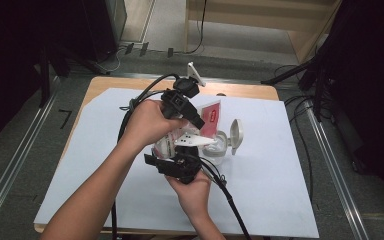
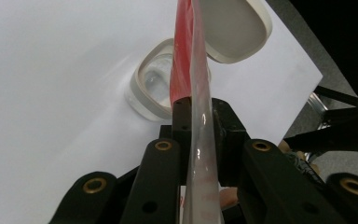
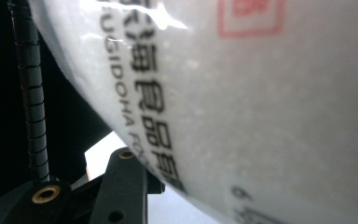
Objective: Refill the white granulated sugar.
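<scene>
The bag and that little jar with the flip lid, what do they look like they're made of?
The bag looks like thin glossy plastic film: it shows shiny glare, printing, and white grains behind it. The jar seems clear glass or hard plastic, see-through with a pale rim; I can't tell which. Its lid looks like smooth, matte cream plastic.

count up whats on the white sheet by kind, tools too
bag: 1, red and white, pinched by the left tool and pressed by the right tool
clear container: 1, its hinged lid open
tools: 2
total: 4
</scene>
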`<state>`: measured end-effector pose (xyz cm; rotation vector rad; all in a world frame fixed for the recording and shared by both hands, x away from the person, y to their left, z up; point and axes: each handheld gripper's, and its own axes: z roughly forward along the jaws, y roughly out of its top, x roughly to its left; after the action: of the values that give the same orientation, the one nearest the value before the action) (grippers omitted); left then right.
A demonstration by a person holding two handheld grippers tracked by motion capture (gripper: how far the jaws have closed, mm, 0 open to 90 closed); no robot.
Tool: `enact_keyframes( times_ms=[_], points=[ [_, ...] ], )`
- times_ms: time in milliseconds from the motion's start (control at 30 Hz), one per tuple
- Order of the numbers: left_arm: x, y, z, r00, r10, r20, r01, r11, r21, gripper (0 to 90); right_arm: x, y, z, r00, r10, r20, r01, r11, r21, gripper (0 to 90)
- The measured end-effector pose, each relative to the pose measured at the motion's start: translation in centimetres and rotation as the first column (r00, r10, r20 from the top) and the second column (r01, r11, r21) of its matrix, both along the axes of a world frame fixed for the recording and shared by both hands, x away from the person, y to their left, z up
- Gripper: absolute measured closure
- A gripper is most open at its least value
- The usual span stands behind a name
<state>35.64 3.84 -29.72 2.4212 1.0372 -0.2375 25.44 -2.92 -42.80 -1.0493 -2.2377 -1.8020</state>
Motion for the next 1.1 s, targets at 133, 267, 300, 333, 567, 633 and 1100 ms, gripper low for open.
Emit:
enact_keyframes(
  times_ms=[133,267,300,333,567,633,1100],
  points=[
    [0.1,0.0,-0.1,0.9997,0.0,-0.025,0.0,1.0,0.003,83.1,-0.1,0.0,-0.1,1.0,0.005,-0.005,-0.005,1.0,0.008,63.4],
    [0.2,0.0,-0.3,0.9993,0.0,-0.037,0.0,1.0,-0.003,84.3,-0.1,-0.1,-0.2,0.9999,0.007,-0.008,-0.007,1.0,0.008,63.5],
    [0.2,0.0,-0.2,0.999,-0.005,-0.044,0.005,1.0,-0.001,83.7,-0.1,-0.1,-0.2,0.9999,0.009,-0.008,-0.009,1.0,0.004,63.6],
    [0.3,0.1,-0.3,0.9988,-0.011,-0.048,0.01,0.9999,-0.004,82.4,-0.1,-0.1,-0.2,1.0,0.008,-0.004,-0.008,1.0,0.0,63.6],
    [0.6,0.0,-0.4,0.9967,-0.029,-0.075,0.031,0.9991,0.03,81.7,-0.2,0.1,-0.5,0.9998,0.021,-0.003,-0.021,1.0,-0.012,63.7],
    [0.6,0.0,-0.4,0.997,-0.026,-0.073,0.028,0.999,0.033,81.8,-0.2,0.1,-0.5,0.9998,0.021,-0.007,-0.021,1.0,-0.016,63.7],
    [1.3,-0.7,0.2,0.9868,-0.121,-0.107,0.132,0.9866,0.096,83.1,-0.4,-0.2,-0.6,0.9994,0.033,-0.01,-0.033,0.999,-0.004,63.7]
  ],
)
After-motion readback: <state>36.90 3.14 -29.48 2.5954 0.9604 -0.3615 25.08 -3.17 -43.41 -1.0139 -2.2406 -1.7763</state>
